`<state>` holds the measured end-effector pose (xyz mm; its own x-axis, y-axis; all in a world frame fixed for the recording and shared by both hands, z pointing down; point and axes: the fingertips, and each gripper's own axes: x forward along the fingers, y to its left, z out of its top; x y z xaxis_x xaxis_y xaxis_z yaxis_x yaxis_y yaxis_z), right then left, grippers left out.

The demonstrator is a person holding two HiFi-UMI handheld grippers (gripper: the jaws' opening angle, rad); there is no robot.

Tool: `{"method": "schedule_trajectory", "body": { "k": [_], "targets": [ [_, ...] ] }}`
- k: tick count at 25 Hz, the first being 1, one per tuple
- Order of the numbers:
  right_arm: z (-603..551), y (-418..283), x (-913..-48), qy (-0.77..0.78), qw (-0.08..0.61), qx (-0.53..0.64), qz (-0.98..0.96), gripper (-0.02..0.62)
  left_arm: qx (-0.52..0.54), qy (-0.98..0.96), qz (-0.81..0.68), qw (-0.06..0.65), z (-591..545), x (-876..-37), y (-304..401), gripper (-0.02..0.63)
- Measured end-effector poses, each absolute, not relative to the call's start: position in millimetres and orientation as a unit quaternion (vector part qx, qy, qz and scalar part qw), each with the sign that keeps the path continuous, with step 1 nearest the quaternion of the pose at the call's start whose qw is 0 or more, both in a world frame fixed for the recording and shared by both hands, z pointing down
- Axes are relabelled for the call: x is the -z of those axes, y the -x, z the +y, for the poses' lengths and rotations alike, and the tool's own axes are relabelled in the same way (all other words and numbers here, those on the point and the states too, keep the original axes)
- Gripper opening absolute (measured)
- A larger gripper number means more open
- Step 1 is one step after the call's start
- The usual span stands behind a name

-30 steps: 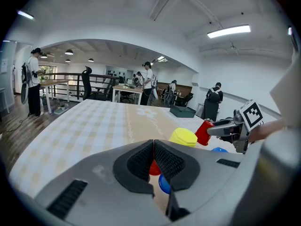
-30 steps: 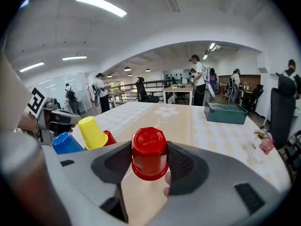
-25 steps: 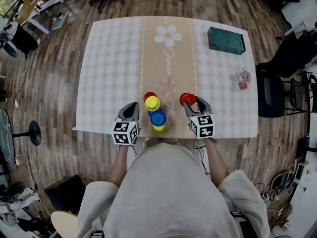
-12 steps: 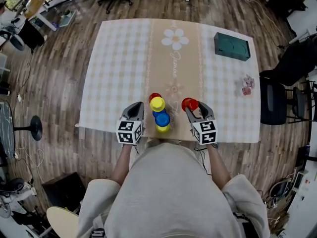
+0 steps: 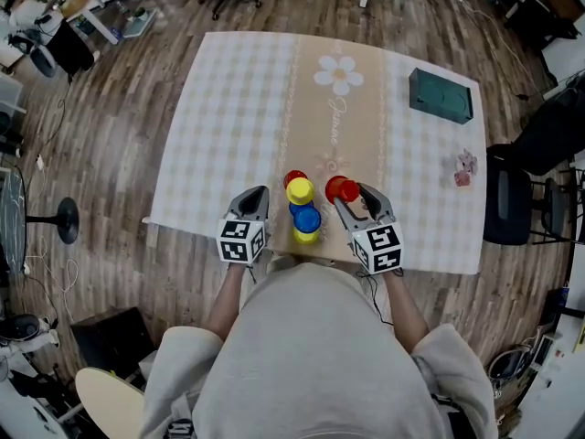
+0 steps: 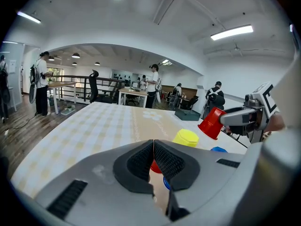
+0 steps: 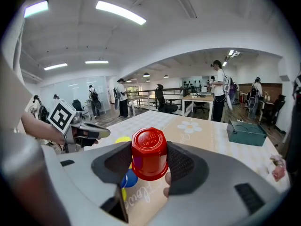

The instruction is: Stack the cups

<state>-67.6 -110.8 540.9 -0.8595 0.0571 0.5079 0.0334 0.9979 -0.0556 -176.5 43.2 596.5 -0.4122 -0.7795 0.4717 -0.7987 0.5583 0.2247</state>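
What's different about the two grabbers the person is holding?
The right gripper holds a red cup by its sides; the left gripper holds nothing. The right gripper's jaws stand apart, one on each side of the cup; the left gripper's jaws are pressed together. Same: both are grey with black pads, each carries a marker cube, and they flank the yellow and blue cups.

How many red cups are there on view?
2. One red cup is clamped in the right gripper; the second red cup stands on the table, just beyond the yellow cup. More could be nested out of sight.
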Motion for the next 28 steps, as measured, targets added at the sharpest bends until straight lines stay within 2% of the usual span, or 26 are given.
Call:
{"method": "schedule_trajectory", "body": {
  "k": [9,28],
  "targets": [
    [-70,87,-516,0.095,0.252,0.008,-0.963,0.227,-0.010,-0.460,-0.846,0.271,52,-595,179,0.014],
    [-21,90,-524,0.151,0.296,0.044,-0.942,0.229,0.007,-0.449,-0.849,0.277,61,-604,175,0.014]
  ]
}}
